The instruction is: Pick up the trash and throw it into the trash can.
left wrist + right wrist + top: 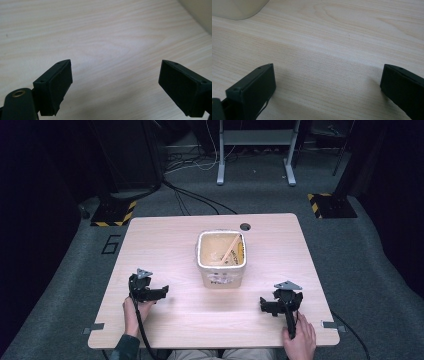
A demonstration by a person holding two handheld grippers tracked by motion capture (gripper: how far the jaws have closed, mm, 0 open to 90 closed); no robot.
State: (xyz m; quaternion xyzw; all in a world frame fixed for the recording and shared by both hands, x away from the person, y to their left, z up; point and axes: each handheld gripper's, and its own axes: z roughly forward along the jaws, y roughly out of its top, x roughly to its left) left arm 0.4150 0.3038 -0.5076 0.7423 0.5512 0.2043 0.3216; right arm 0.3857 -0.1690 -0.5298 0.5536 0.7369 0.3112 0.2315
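Observation:
A cream plastic tub (221, 256) stands near the middle of the wooden table (165, 245), with wooden sticks and yellowish pieces inside. My left gripper (159, 293) rests low at the front left, pointing right toward the tub, open with nothing between its jaws. My right gripper (267, 307) sits at the front right, pointing left, also open and empty. In the left gripper view the gripper (116, 87) has its jaws wide apart over bare wood, and the tub's wall (200, 12) shows at the top right. In the right gripper view the gripper (328, 90) is equally wide, with the tub (239, 8) at top left.
A round cable hole (245, 226) lies in the table behind the tub. Beyond the table are grey carpet, cables, a desk frame (255, 150) and two yellow-black striped stand bases (114, 213). Metal clips mark the front corners (94, 327).

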